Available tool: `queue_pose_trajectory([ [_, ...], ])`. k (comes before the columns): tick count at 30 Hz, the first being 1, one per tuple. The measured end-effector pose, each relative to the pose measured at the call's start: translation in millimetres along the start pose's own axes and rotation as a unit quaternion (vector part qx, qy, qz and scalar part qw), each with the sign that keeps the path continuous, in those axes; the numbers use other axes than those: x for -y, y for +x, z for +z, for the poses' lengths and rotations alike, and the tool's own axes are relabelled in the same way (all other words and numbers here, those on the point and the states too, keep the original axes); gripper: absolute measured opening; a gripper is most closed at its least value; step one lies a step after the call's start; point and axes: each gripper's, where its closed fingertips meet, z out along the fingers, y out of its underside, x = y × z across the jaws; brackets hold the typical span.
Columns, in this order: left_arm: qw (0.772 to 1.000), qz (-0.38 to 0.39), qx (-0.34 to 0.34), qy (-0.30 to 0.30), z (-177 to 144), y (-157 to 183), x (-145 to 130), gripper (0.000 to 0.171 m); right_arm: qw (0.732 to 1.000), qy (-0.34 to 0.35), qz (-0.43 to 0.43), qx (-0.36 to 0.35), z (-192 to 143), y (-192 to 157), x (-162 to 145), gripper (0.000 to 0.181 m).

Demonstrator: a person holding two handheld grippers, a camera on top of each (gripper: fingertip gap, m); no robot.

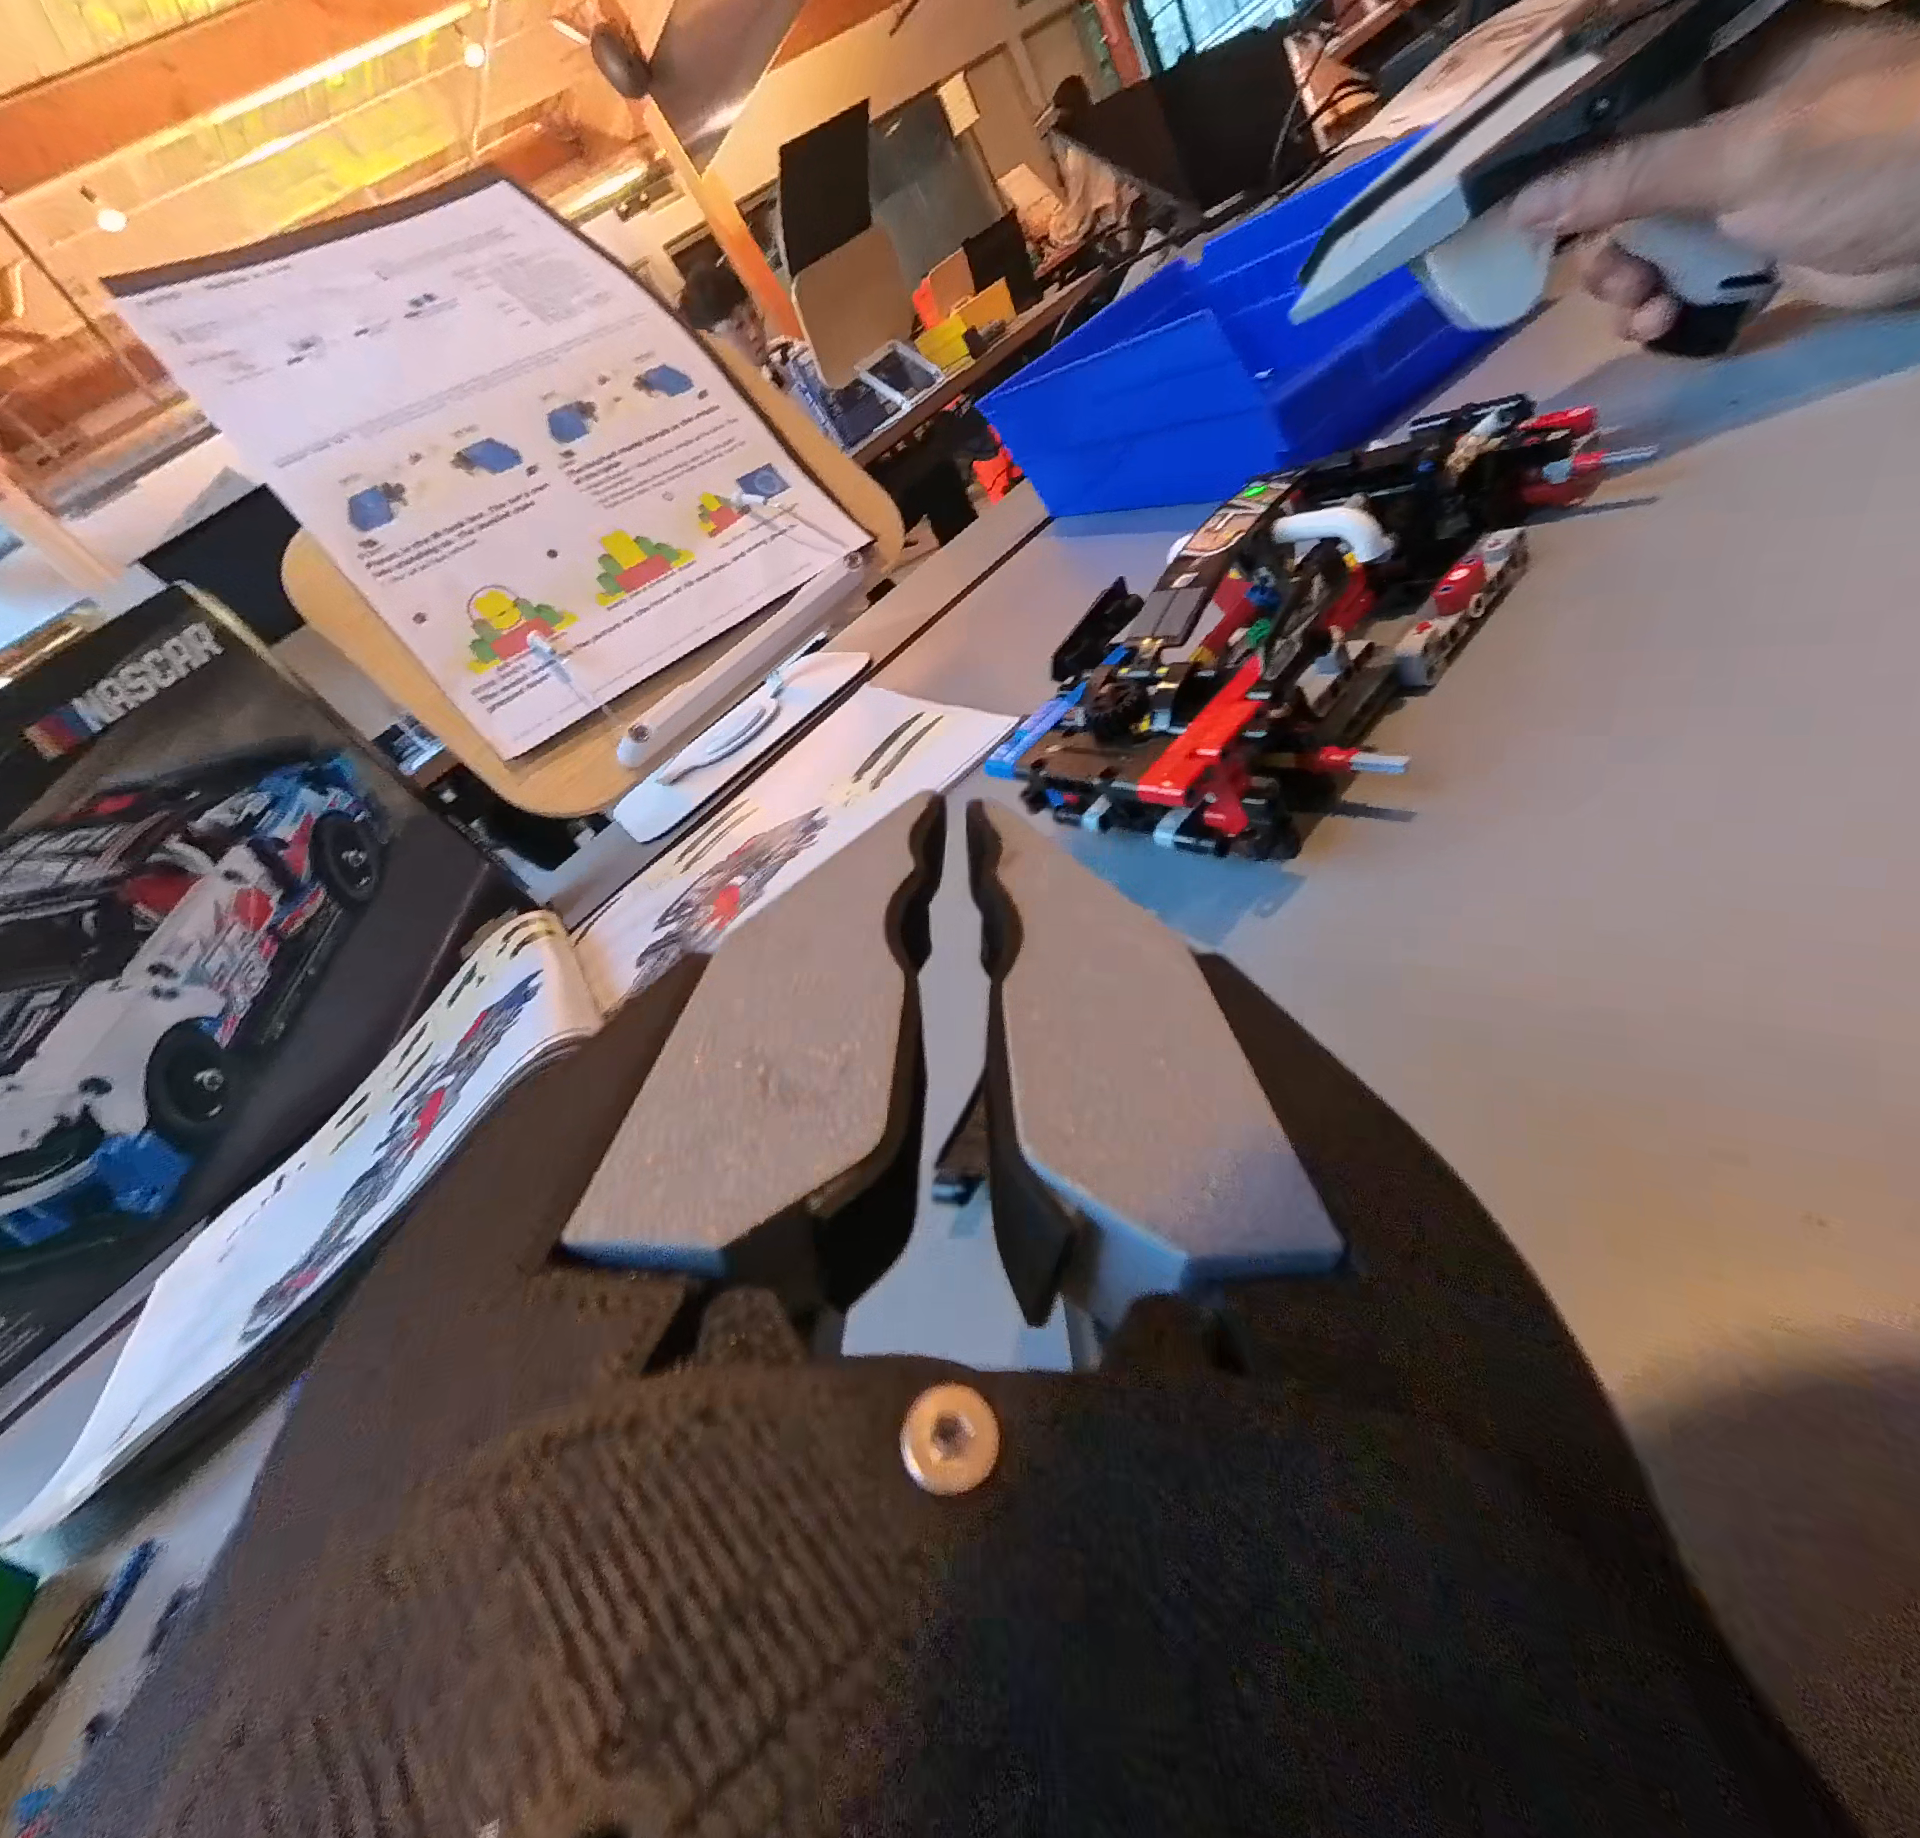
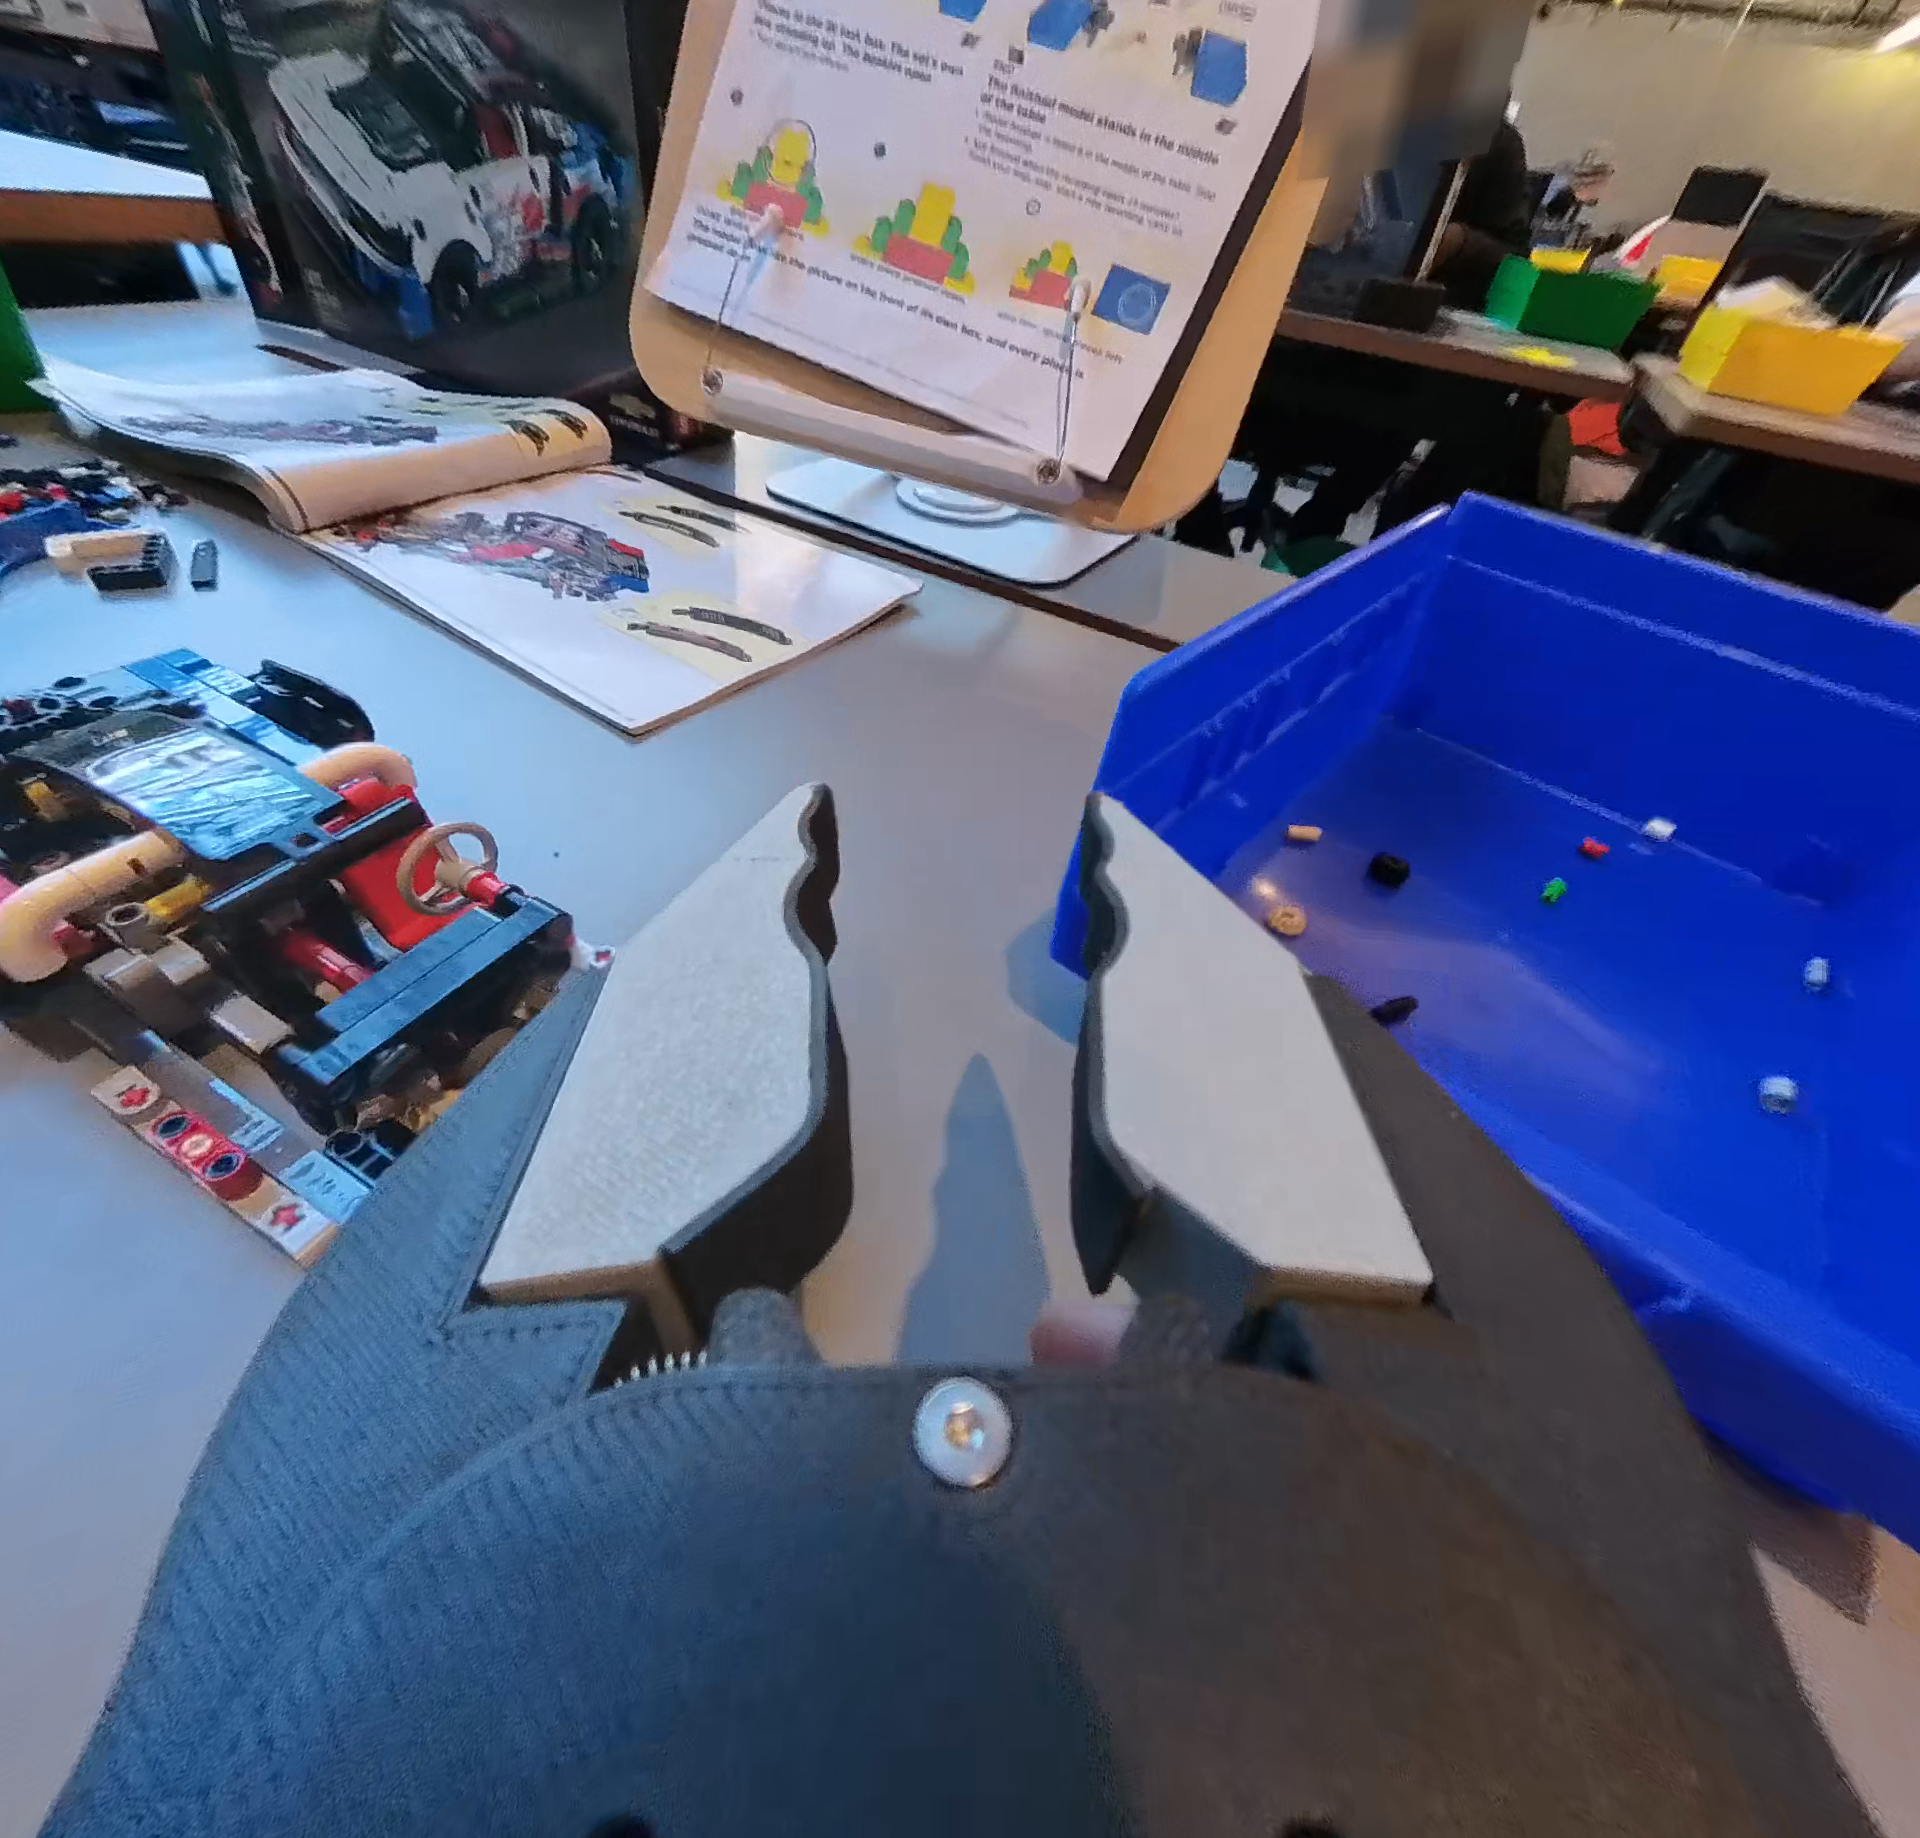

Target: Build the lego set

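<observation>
The half-built lego car [image 1: 1288, 635] stands on the grey surface [image 1: 1662, 853], near the blue bin [image 2: 1558, 957]. The left gripper [image 1: 956, 822] has its fingers almost together and empty. The right gripper [image 2: 956, 853] has its fingers spread apart, holding nothing, between car and bin.

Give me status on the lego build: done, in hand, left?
Done: a partial car chassis stands on the table, with steering wheel and frame fitted but no body shell or wheels. In hand: nothing. The left gripper is nearly shut and empty; the right gripper is open beside the blue bin. Left: most of it. Small parts remain in the bin, more loose pieces lie by the open manual.
</observation>
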Motion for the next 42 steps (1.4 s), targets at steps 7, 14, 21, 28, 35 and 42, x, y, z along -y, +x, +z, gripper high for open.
queue_pose_trajectory([
  [7, 0.997, 0.0, 0.036, -0.062, 8, -33, -31, 0.008, 0.994, -0.033, 0.058, 0.081, 11, -36, -9, 0.05],
  [14, 0.994, -0.062, 0.05, -0.069, 9, -49, -36, 0.014, 0.988, 0.017, 0.131, 0.079, 15, -33, 5, 0.044],
  [21, 0.995, -0.077, 0.044, -0.038, 5, -47, -27, 0.013, 0.994, -0.014, 0.068, 0.08, 15, -46, -2, 0.051],
  [28, 0.999, -0.024, 0.036, -0.022, 4, -30, -16, 0.01, 0.993, -0.013, 0.056, 0.102, 15, -58, 2, 0.05],
  [35, 0.993, -0.069, -0.011, -0.093, -22, -14, -7, 0.034, 0.996, -0.019, 0.043, 0.075, 11, -49, -4, 0.047],
  [42, 0.916, -0.128, 0.008, -0.38, -163, -139, -102, 0.035, 0.997, -0.015, 0.051, 0.063, 8, -44, -4, 0.044],
])
